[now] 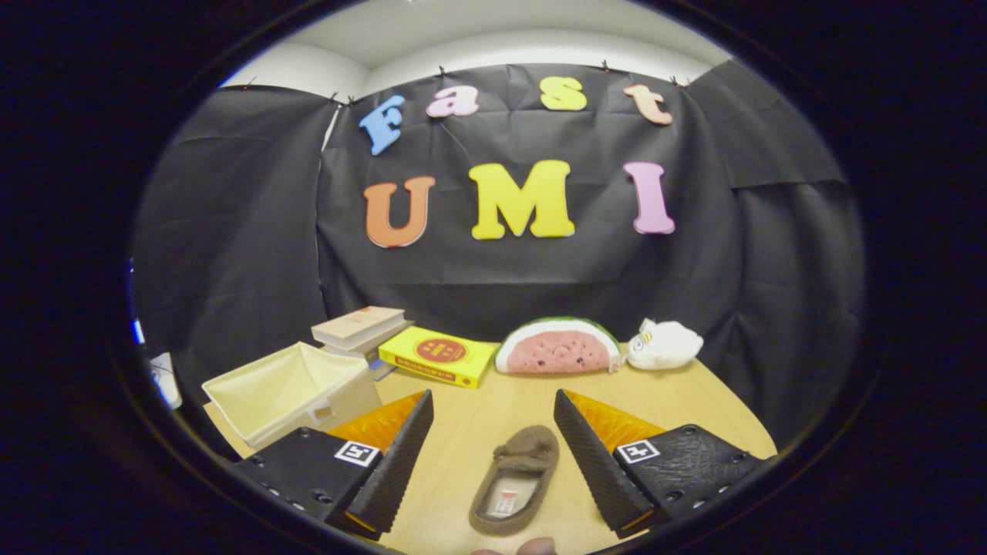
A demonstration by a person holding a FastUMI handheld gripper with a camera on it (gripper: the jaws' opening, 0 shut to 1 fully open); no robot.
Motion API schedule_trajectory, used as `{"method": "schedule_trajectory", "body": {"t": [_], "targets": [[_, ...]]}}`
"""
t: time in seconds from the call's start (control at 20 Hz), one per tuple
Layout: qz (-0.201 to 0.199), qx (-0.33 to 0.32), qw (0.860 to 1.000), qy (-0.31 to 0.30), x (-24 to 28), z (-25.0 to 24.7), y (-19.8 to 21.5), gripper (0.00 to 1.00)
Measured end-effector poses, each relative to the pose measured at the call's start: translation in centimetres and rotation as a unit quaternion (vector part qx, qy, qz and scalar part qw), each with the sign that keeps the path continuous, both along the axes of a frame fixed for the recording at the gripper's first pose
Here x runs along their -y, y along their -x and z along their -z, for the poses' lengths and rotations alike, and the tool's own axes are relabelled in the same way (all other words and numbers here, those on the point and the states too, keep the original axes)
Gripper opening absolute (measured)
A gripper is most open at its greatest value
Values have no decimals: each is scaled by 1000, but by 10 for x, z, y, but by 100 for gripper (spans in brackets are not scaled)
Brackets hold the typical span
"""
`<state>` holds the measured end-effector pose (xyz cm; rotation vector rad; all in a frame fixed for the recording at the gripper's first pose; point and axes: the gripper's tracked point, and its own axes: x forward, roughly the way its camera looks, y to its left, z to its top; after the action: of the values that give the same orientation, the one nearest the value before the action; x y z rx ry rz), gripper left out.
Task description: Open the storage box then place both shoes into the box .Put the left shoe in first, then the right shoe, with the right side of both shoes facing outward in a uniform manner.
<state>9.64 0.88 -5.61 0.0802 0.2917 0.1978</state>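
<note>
A: Where's the storage box [297,389]?
B: Left of the shoe [515,479], already open — ready for loading, I'd judge.
A: And the gripper [493,439]?
B: Jaws wide, empty, straddling the shoe — lined up to grasp it.

A staged recording booth, not a home: black cloth wall [231,231] pinned up on clips, small wooden table [493,416] dressed with books [361,327], watermelon cushion [557,348], plush toy [663,344].

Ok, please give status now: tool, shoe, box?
Tool open, fingers astride brown shoe, not touching. Cream storage box open, beyond left finger. Nothing between.
</note>
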Motion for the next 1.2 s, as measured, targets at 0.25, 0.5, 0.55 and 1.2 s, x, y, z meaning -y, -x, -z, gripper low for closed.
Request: {"method": "schedule_trajectory", "body": {"t": [0.25,0.5,0.55,1.2], "targets": [[9,-100,995,16,22,66,-9,95],[28,-191,981,7,28,120,-15,96],[34,-202,979,6,30,126,-17,96],[90,-294,947,-90,30,177,-36,7]]}}
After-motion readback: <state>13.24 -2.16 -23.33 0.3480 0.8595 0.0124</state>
